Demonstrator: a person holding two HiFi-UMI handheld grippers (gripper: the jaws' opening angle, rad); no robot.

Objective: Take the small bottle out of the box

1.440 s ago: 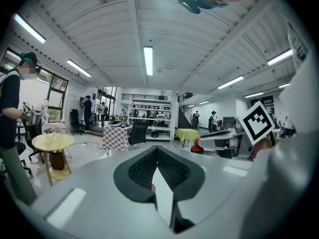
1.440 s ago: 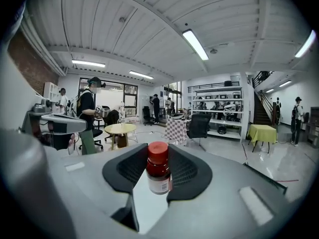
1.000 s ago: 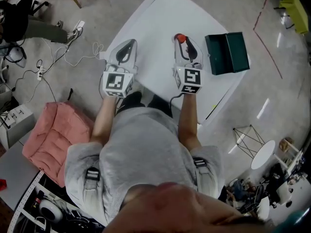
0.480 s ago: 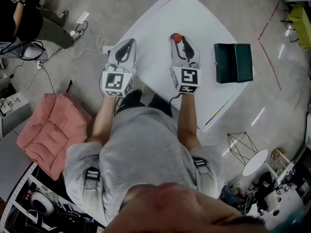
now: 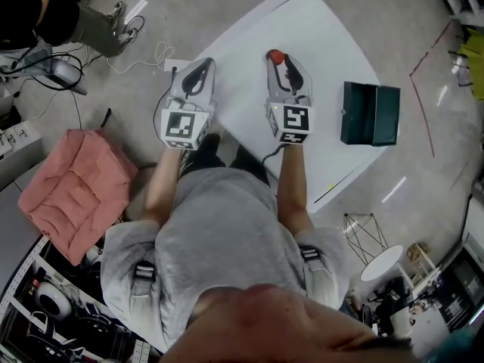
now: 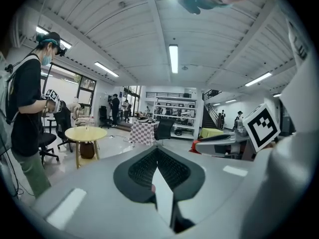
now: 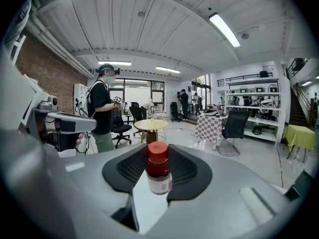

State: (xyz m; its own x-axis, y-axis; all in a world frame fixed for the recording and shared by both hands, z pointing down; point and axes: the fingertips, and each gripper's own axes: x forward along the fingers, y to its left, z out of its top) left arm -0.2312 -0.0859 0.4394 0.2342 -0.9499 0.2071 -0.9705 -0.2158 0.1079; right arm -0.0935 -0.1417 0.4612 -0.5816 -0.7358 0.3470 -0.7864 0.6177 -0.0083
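Seemingly light, rigid and slippery, the small red-capped brown bottle (image 7: 158,177) sat mid-frame, gripped at its labelled body by my right gripper (image 5: 283,69), while my left gripper (image 6: 157,156) had its fingers together, empty.

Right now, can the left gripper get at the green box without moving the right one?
Probably not directly. The green box sits at the right edge of the table, and the right gripper, jaws shut on the small bottle, lies between it and the left gripper. Crossing over looks awkward.
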